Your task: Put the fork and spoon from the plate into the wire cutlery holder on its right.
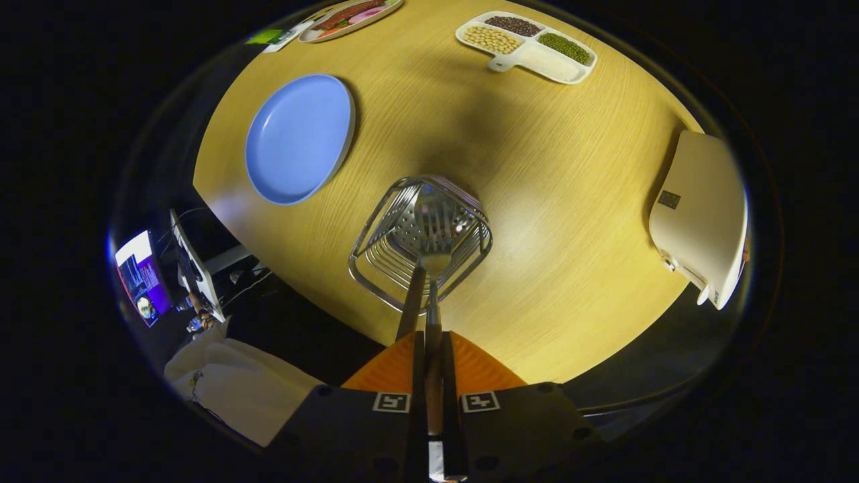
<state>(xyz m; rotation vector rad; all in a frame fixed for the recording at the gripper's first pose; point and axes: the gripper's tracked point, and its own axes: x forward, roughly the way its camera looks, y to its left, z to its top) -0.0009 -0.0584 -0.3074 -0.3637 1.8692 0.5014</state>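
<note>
The wire cutlery holder (420, 243) stands on the wooden table just ahead of my fingers, seen from above. My gripper (433, 339) is shut on the handle of a spoon (433, 265), whose metal head hangs down inside the holder. A second, wooden handle (410, 305), probably the fork, leans out of the holder just left of the spoon. The blue plate (298, 137) lies to the holder's left and beyond it, with nothing on it.
A white divided tray (537, 60) of beans and grains sits at the far side of the table, and a plate of food (349, 15) at the far left. A white device (701, 215) rests at the right edge. Off the table's near left edge are a monitor (141, 275) and white cloth (235, 389).
</note>
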